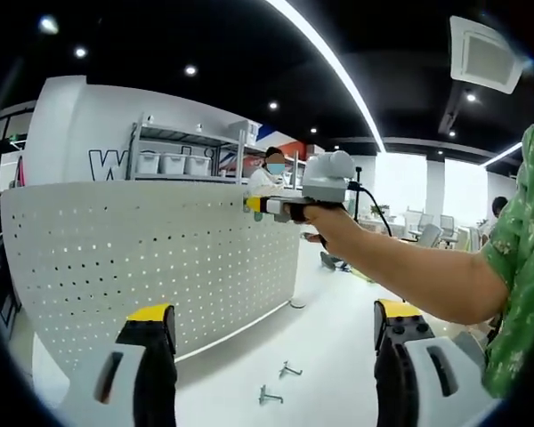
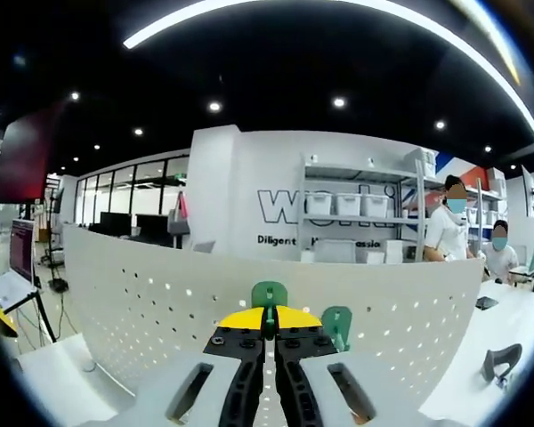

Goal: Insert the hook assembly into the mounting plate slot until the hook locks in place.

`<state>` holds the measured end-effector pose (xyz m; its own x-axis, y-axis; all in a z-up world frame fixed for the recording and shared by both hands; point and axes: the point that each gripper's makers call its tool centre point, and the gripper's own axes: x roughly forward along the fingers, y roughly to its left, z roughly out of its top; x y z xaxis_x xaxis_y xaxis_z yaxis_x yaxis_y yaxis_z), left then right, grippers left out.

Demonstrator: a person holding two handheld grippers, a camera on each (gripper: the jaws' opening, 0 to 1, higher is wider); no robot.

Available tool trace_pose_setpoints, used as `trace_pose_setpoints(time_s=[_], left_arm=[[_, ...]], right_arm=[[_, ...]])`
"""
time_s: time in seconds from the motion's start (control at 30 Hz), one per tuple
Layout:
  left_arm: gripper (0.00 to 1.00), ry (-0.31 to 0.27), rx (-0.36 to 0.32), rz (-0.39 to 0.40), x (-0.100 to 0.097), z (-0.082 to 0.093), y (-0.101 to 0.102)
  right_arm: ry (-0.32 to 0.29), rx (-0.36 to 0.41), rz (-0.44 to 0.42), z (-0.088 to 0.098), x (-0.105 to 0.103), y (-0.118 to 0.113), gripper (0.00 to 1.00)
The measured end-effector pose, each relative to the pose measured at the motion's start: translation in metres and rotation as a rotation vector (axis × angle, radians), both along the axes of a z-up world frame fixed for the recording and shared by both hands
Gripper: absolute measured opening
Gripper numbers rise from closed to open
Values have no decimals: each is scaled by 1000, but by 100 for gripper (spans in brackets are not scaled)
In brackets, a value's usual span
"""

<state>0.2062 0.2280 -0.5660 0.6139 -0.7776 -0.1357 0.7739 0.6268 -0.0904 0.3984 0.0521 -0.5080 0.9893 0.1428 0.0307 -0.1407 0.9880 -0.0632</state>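
Note:
A white perforated mounting plate (image 1: 151, 258) stands upright on a white table. In the left gripper view my right gripper (image 1: 254, 204), held in a person's hand, is at the plate's upper right edge. Seen from the right gripper view, the right gripper (image 2: 267, 318) is shut on a green hook assembly (image 2: 270, 293), pressed against the plate (image 2: 142, 302) just below its top edge. A second green hook (image 2: 336, 324) sits on the plate just to the right. My left gripper (image 1: 274, 313) hangs open in front of the plate, with nothing between its jaws.
Two small metal hooks (image 1: 289, 368) (image 1: 269, 394) lie on the table (image 1: 338, 347) in front of the plate. A grey hook (image 2: 501, 360) rests on the table at the right. Shelves with bins (image 1: 173, 162) and people stand behind.

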Motion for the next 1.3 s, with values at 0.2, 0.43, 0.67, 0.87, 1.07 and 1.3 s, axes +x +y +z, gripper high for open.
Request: trace_pose_setpoints(time_s=[0.2, 0.43, 0.67, 0.87, 1.07, 1.3], left_arm=[[94, 7, -3, 0, 2, -2, 0], [94, 12, -2, 2, 3, -5, 1], [93, 14, -5, 0, 4, -5, 2], [93, 19, -8, -1, 5, -6, 3], [92, 19, -7, -1, 6, -6, 3], [92, 20, -8, -1, 6, -6, 4]], right_arm=[[3, 8, -8, -3, 4, 0, 1], [-1, 5, -20, -3, 6, -2, 1], [-5, 0, -24, -2, 8, -2, 1], [-2, 2, -30, -5, 10, -4, 1], [-4, 0, -35, -5, 12, -5, 1], [-3, -11, -33, -5, 11, -4, 1]])
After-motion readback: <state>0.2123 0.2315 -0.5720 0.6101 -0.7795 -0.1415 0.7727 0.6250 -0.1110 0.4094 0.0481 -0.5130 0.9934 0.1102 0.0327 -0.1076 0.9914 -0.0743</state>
